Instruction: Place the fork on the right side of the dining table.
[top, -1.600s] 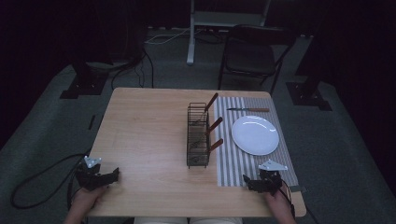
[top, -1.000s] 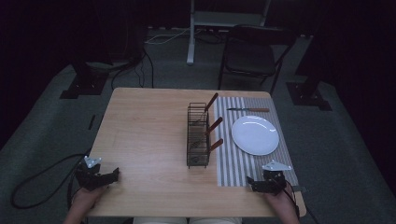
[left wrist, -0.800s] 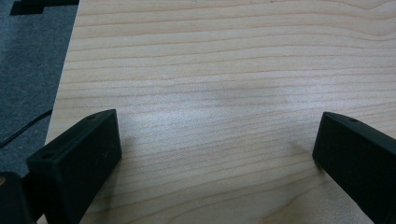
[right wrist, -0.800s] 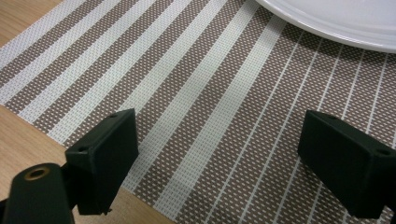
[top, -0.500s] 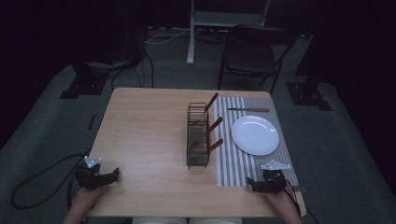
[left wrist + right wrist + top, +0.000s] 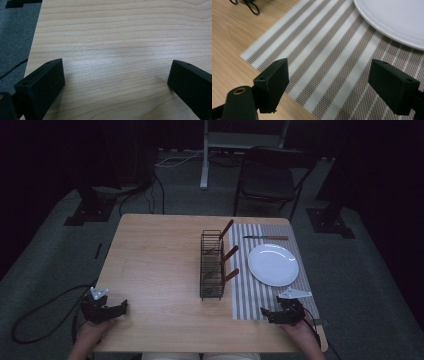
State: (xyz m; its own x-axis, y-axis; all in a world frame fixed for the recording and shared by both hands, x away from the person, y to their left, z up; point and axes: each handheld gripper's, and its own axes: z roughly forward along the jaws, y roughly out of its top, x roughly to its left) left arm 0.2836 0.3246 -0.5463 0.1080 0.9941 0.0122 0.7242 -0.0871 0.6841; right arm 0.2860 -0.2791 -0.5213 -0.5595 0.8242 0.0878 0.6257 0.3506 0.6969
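Left tongs (image 6: 121,309) wide, empty, 7 o'clock on desk (image 6: 155,265) | right tongs (image 6: 265,313) wide, empty, 5 o'clock over striped mat (image 6: 250,295) | plate (image 6: 273,264) 3 o'clock on mat | wire rack (image 6: 212,266) centre, three brown-handled utensils inside

The table (image 6: 160,265) is pale wood with fine grain lines. The placemat (image 6: 252,295) has woven brown-and-white stripes; the plate (image 6: 273,265) is plain white. The wire rack (image 6: 211,265) is black, its utensil handles (image 6: 229,254) reddish-brown. Both grippers' jaws are matte black.
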